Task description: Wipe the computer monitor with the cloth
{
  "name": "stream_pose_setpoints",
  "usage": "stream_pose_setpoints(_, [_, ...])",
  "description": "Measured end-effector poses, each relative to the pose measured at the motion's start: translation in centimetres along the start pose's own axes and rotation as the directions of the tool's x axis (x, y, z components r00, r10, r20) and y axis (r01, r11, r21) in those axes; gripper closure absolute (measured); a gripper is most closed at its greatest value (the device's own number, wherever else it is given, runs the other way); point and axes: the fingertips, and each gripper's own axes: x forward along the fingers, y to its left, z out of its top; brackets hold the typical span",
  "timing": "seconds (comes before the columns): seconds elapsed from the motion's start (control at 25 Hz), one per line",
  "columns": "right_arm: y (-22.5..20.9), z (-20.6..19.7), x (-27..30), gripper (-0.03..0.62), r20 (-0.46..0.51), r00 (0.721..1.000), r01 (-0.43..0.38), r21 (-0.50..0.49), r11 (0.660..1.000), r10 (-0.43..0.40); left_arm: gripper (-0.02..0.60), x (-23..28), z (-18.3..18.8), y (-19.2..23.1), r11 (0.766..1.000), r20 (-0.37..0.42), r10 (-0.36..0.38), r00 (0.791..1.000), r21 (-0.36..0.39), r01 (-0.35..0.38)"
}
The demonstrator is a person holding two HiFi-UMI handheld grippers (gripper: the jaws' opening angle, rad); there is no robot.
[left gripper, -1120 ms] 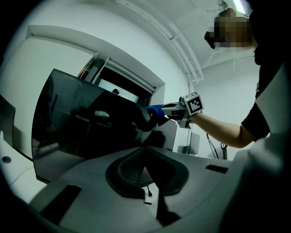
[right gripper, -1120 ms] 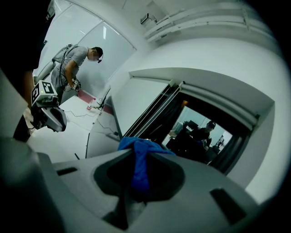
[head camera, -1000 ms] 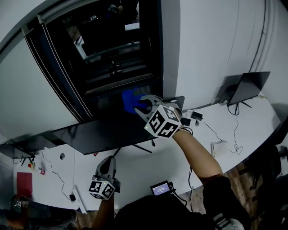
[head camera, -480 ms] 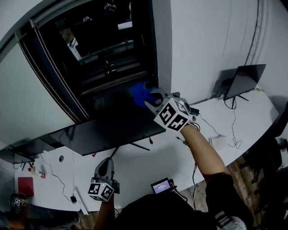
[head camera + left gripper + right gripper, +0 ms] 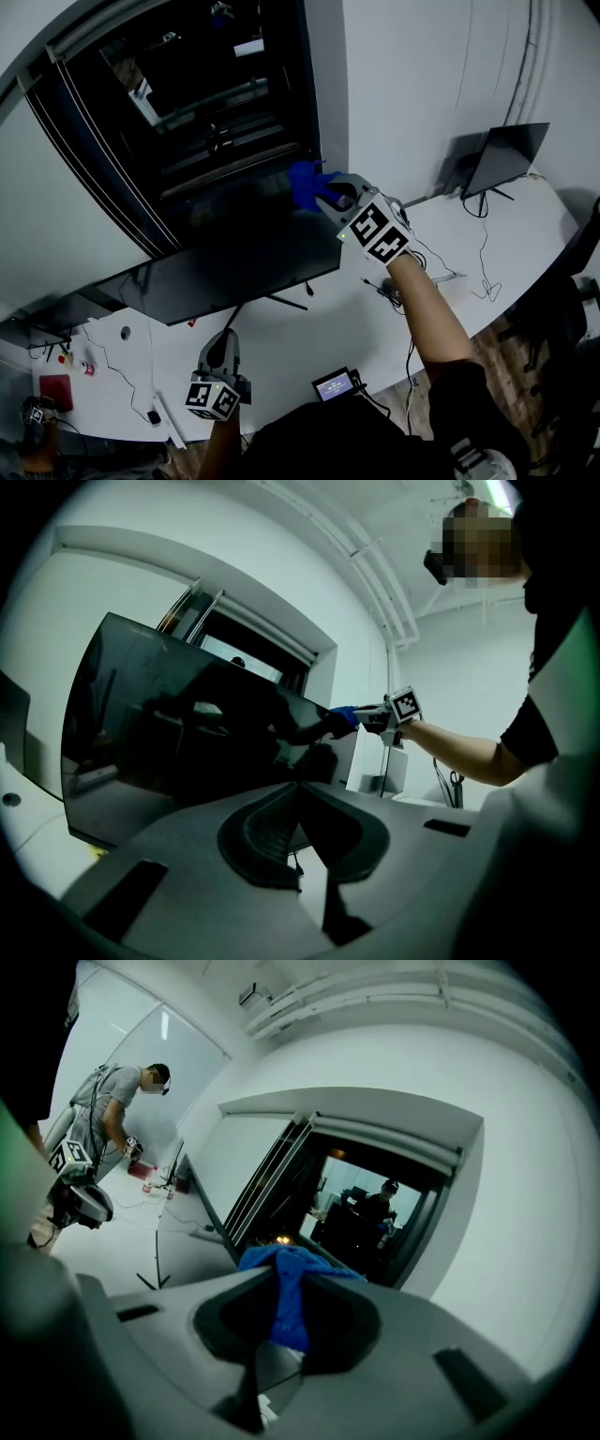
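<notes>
A: Where's the cloth?
B: Pinched in the right gripper, at the monitor's top right corner. Left gripper hangs closed, empty.
A: Risk?
B: Pressing hard may tip the unsteadied monitor.

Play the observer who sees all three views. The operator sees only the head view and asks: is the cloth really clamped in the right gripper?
Observer: Yes. The right gripper view shows the blue cloth pinched between the jaws of the right gripper.
Operator: And the left gripper, is it carrying anything?
Observer: No. In its own view the left gripper has its jaw tips together with nothing between them.
Operator: Does the cloth reach the glass?
Observer: From the left gripper view it appears to lie against the screen of the monitor, near the upper right corner.
</notes>
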Motion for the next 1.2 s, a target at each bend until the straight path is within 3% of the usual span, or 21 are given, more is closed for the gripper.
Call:
stream_pose_setpoints(0.32, [-2.0, -1.7, -0.9, 0.531, 0.039, 0.996, 0.072, 0.136, 0.988, -0.078, 0.588, 1.2, -0.5, -0.4, 1.000, -0.017, -0.015, 1.000, 0.011, 0.015])
stream_pose_setpoints(1.0, [-4.3, -3.5, -2.9, 0.531, 0.074, 0.981, 0.154, 0.248, 0.956, -0.177, 0.588, 2.9, -1.1, 0.2, 0.999, -0.045, -0.041, 0.998, -0.005, 0.041])
stream_pose_setpoints(1.2, [-4.4, -5.2, -3.1, 0.531, 0.031, 0.982, 0.173, 0.273, 0.946, -0.188, 0.588, 3.2, -1.1, -0.1, 0.999, -0.049, -0.052, 0.997, 0.000, 0.052])
